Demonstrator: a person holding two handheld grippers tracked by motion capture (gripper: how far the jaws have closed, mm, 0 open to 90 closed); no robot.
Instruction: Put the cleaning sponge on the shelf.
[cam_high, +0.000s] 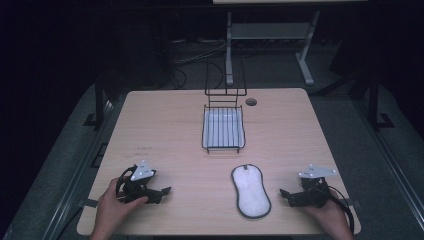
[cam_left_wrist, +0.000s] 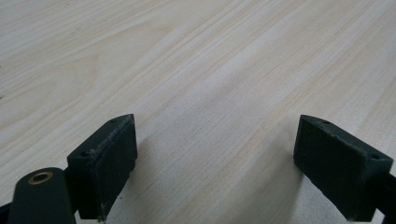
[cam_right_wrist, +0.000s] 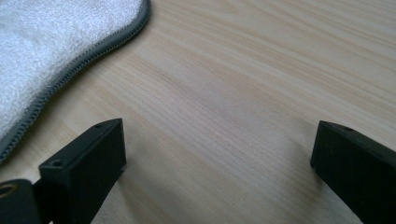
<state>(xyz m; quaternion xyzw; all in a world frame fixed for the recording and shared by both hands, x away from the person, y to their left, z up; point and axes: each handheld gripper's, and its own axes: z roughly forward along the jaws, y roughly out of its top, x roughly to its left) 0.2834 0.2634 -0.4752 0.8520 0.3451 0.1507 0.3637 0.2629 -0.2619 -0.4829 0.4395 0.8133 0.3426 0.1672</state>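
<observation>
This looks like a lab or test room, dimly lit. A pale wood worktop (cam_high: 165, 130) stands on grey carpet (cam_high: 350, 130). Beyond the worktop, loose cables (cam_high: 200, 55) trail across the floor past the white metal legs of another desk (cam_high: 305, 60). Black frame rails (cam_high: 372, 100) flank the worktop.

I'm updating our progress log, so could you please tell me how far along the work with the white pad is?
Nothing looks done yet. The white pad lies flat on the table, apart from the wire rack. In hand: nothing; the left gripper and right gripper both rest open on the table, the right one nearer the pad's edge. The grasp and whatever handling follows are still to do.
</observation>
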